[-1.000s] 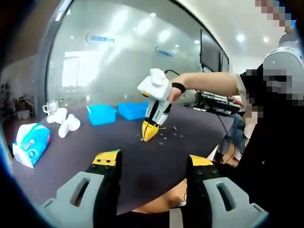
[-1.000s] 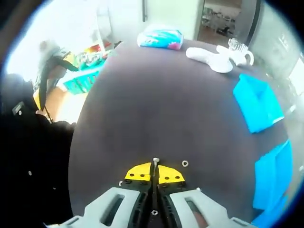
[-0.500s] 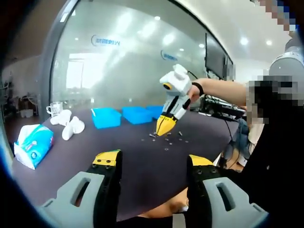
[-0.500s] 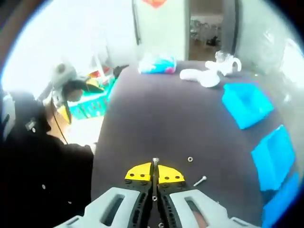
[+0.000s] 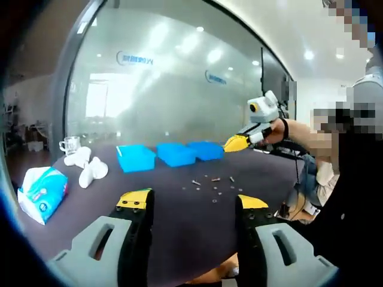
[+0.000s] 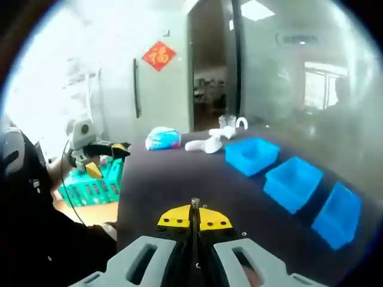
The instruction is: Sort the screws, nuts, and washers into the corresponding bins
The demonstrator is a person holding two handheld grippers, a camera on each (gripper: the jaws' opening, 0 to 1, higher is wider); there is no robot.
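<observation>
The right hand-held gripper [image 6: 195, 222] is clamped on a screw [image 6: 194, 210] that stands up between its yellow tips, long axis running forward along the jaws. The three blue bins [image 6: 293, 182] lie ahead and to its right in a row on the dark desk [image 6: 179, 185], so it is much the nearer one to them. The left hand-held gripper [image 5: 190, 206] hangs wide open and empty near the desk's edge, with the loose screws, nuts and washers [image 5: 214, 185] scattered between it and the bins.

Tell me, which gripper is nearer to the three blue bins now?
Right. The right gripper, shut on a screw, hangs just beside the blue bins. The left gripper waits open at the near table edge, behind the loose hardware.
</observation>
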